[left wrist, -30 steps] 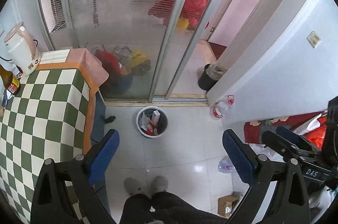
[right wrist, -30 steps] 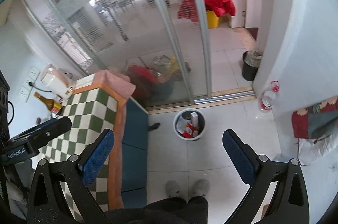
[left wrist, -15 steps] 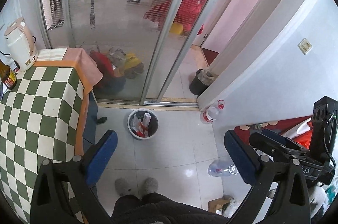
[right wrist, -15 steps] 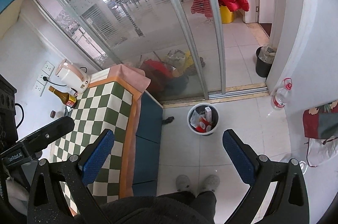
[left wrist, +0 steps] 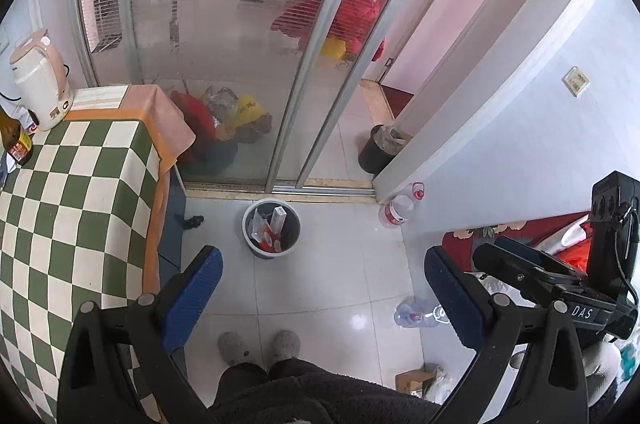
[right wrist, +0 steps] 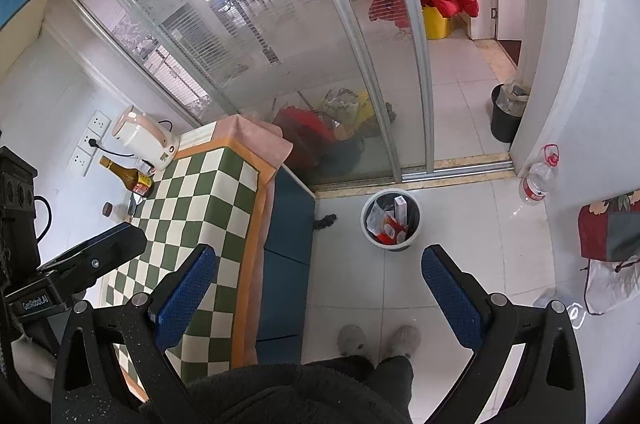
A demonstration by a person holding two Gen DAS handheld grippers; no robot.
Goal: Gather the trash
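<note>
A grey waste bin stands on the tiled floor by the sliding glass door, holding boxes and red wrappers; it also shows in the right wrist view. My left gripper is open and empty, high above the floor. My right gripper is open and empty, also held high. An empty clear bottle lies on the floor right of my feet. A small cardboard box lies near it.
A checkered table stands at left with a kettle and a brown bottle. A large water bottle stands at the wall corner. A black bin sits beyond the door track. The person's slippers are below.
Both grippers have risen and tilted, so the bin and floor sit lower and farther. The view has shifted slightly; both stay open and empty.
</note>
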